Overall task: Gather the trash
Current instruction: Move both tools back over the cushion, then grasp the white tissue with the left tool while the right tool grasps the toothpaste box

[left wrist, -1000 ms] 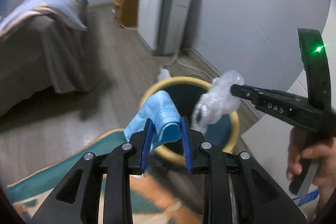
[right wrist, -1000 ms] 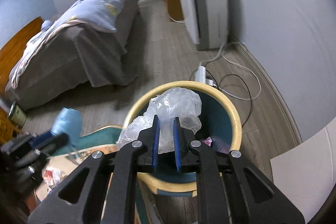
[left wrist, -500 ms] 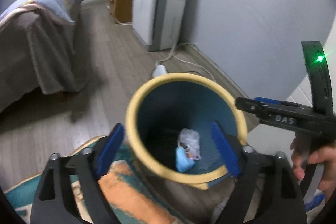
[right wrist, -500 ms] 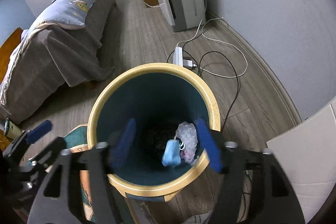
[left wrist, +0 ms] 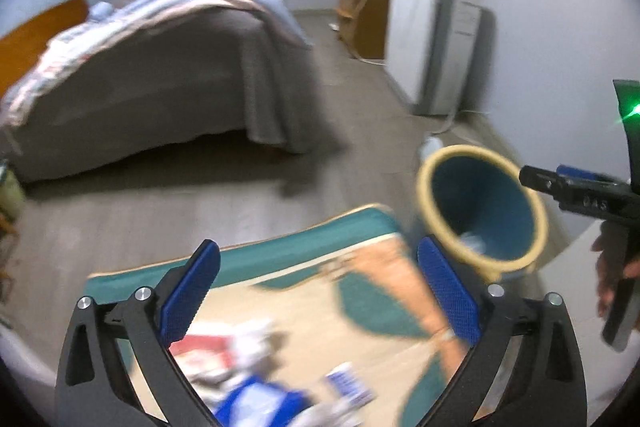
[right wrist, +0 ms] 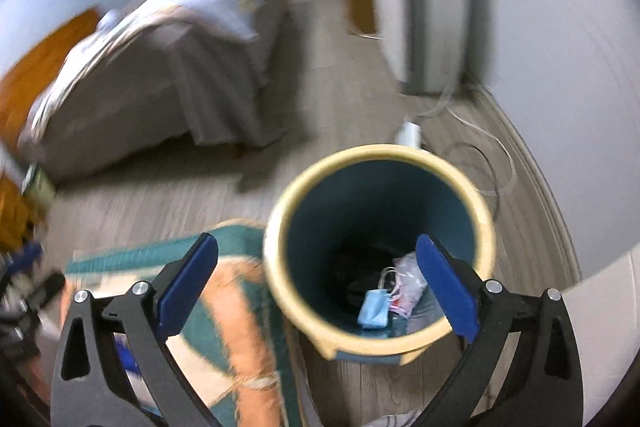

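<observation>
We see one bin [right wrist: 378, 345] holding two pieces of trash: one blue mask [right wrist: 374, 311] and one plastic wrapper [right wrist: 408, 277]. Both our grippers' jaws are opening, empty.

blurred litter [left wrist: 256, 387] on the rug [left wrist: 280, 267] is unidentifiable.

We see our left gripper [left wrist: 318, 297] at bottom centre, jaws opening with nothing between them, over a blurred rug [left wrist: 304, 291], the bin [left wrist: 480, 207] at right, and the bed [left wrist: 152, 67] at upper left.
</observation>
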### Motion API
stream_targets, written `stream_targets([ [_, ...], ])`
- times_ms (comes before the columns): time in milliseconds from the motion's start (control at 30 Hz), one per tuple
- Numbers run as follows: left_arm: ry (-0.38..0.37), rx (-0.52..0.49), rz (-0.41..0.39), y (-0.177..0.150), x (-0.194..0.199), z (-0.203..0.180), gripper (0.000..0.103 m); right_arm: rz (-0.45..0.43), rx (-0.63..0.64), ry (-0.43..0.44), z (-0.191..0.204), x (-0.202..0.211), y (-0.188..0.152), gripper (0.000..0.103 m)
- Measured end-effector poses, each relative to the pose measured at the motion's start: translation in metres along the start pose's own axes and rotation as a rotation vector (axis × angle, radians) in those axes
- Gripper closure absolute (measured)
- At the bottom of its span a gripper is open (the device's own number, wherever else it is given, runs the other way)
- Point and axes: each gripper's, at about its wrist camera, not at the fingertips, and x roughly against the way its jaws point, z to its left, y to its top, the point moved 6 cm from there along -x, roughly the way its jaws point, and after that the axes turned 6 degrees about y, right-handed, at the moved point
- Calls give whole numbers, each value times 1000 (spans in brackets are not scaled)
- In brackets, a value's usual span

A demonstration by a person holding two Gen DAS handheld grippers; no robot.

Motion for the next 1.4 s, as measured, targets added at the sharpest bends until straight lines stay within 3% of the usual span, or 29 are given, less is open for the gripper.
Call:
stream_targets([
  [100, 94, 30, 32, -15, 13, 37, 5, 27, 141, 41, 54, -5, -13, 6],
  [267, 93, 97, 38, -44, 39, 85, 5, 97, 270, 106, 125, -16, -42, 6],
  [367, 94, 138, 37, -62, 47, 110, 5, 106, 305, 118, 147, -14, -58, 6],
  [467, 112, 151, 31, -75, 48, 124, 5, 156, 288, 136, 159, -18, -83, 6],
  [667, 147, 169, 110, -96, 23, 156, 5, 228, 269, 92, 165, -35, -124, 6],
  [867, 67, 283, 139, -104, 9, 176, 5, 287, 176, 71, 153, -62, -137, 7],
  [1033, 82, 249, 180, -113, -14, 175, 5, 374, 225, 86, 167, -81, -159, 27],
  [1200, 79, 216, 246, -122, -41, 166, 6, 442, 260, 102, 174, -97, -175, 54],
  [1367, 50, 154, 259, -118, -61, 148, 7, 497, 304, 125, 176, -106, -191, 66],
  [1400, 41, 148, 262, -117, -62, 144, 7, 498, 317, 124, 176, -106, -190, 74],
])
